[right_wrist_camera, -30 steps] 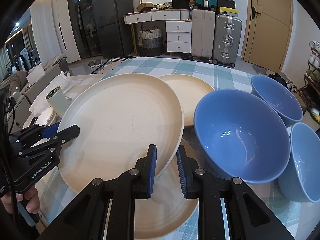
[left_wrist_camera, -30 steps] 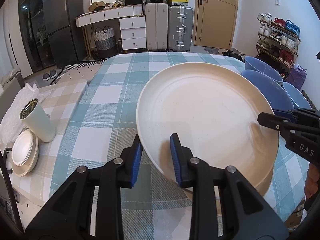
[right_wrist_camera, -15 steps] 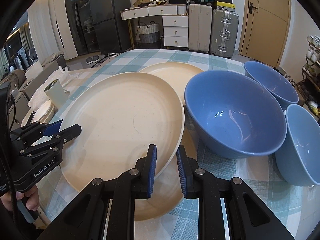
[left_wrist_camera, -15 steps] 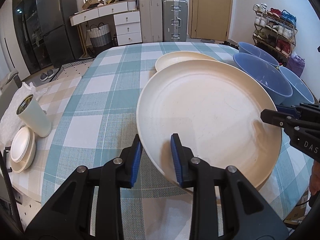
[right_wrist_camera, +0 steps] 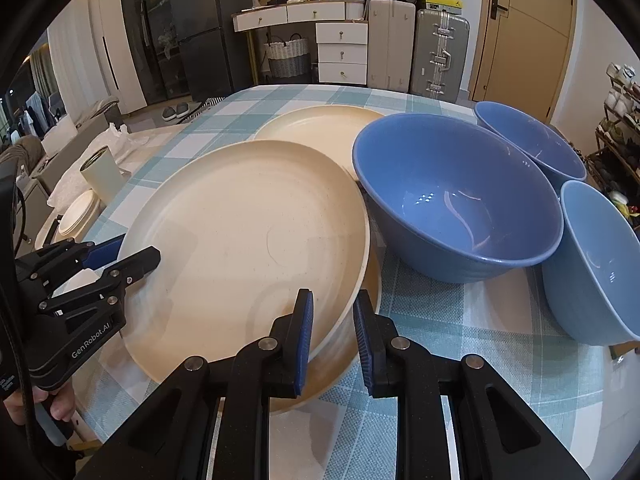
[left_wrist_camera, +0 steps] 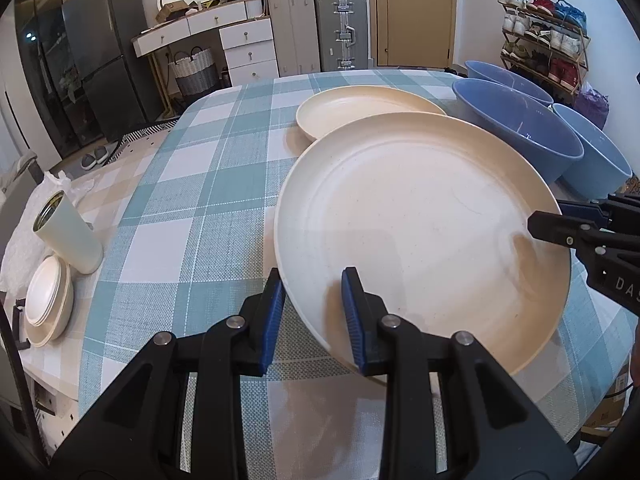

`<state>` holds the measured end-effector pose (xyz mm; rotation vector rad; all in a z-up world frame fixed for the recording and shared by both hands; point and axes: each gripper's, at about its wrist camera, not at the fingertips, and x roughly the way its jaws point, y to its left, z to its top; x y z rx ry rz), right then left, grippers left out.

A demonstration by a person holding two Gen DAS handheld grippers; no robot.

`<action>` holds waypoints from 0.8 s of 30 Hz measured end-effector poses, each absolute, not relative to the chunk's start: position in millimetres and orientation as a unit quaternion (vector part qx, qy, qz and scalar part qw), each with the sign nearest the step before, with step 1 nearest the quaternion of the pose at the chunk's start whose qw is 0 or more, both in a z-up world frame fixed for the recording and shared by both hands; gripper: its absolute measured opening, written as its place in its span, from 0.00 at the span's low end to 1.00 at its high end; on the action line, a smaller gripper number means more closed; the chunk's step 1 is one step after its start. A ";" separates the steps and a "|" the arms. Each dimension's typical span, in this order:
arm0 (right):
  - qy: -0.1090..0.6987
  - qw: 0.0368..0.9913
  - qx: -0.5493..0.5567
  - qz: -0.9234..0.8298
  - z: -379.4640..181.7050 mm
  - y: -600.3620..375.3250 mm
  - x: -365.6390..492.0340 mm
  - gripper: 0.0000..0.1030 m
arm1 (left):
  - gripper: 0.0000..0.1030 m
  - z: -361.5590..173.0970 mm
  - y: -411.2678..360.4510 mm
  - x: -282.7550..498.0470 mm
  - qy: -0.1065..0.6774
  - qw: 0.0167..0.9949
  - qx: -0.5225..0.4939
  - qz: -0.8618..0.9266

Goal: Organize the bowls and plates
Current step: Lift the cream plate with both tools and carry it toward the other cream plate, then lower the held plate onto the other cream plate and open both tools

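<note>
A large cream plate (left_wrist_camera: pixel 420 224) (right_wrist_camera: pixel 248 232) hangs tilted just over the checked table, carried by both grippers. My left gripper (left_wrist_camera: pixel 312 284) (right_wrist_camera: pixel 128 252) is shut on its near-left rim. On the opposite rim, my right gripper (right_wrist_camera: pixel 332 304) (left_wrist_camera: pixel 560 224) is shut as well. Right beneath it lies a second cream plate (right_wrist_camera: pixel 352 344), mostly hidden. A third cream plate (left_wrist_camera: pixel 360 108) (right_wrist_camera: pixel 316 128) rests farther back. To the right stand three blue bowls: a big middle one (right_wrist_camera: pixel 452 200) (left_wrist_camera: pixel 516 132), a far one (right_wrist_camera: pixel 532 140) and a near-right one (right_wrist_camera: pixel 596 264).
On a low side surface to the left stand a pale cup (left_wrist_camera: pixel 68 232) and a stack of small white dishes (left_wrist_camera: pixel 48 300). The table (left_wrist_camera: pixel 192 208) ends just below the grippers. A person's hand (right_wrist_camera: pixel 56 404) grips the left tool. Suitcases and drawers stand behind.
Both grippers have sunk with the cream plate, bringing it down close over the plate beneath. The far plate has come into the left wrist view.
</note>
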<state>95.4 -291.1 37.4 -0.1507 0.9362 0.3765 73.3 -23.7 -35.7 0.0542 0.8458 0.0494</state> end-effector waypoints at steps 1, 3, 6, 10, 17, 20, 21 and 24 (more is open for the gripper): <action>0.449 0.872 -0.073 0.179 36.3 -291.9 95.3 0.21 | 0.25 -36.7 -24.6 73.4 0.411 0.911 0.027 0.023; 0.450 0.872 -0.074 0.177 34.8 -292.4 95.0 0.21 | 0.25 -39.1 -26.6 74.1 0.414 0.909 0.028 0.022; 0.452 0.872 -0.078 0.172 32.1 -294.5 93.7 0.21 | 0.25 -41.7 -30.1 75.4 0.416 0.909 0.034 0.020; 0.456 0.871 -0.082 0.167 28.7 -297.2 90.8 0.21 | 0.25 -45.1 -34.3 77.2 0.417 0.908 0.042 0.018; 0.461 0.868 -0.086 0.162 22.0 -295.7 90.4 0.21 | 0.25 -51.4 -39.8 78.3 0.420 0.905 0.055 0.020; 0.458 0.869 -0.093 0.159 20.3 -293.0 89.7 0.22 | 0.25 -52.9 -41.8 78.9 0.419 0.905 0.062 0.023; 0.458 0.869 -0.094 0.158 20.0 -292.5 89.8 0.22 | 0.25 -53.0 -42.2 77.5 0.420 0.905 0.064 0.023; 0.459 0.869 -0.096 0.156 19.0 -291.2 89.1 0.22 | 0.25 -53.3 -43.3 76.2 0.421 0.904 0.069 0.024</action>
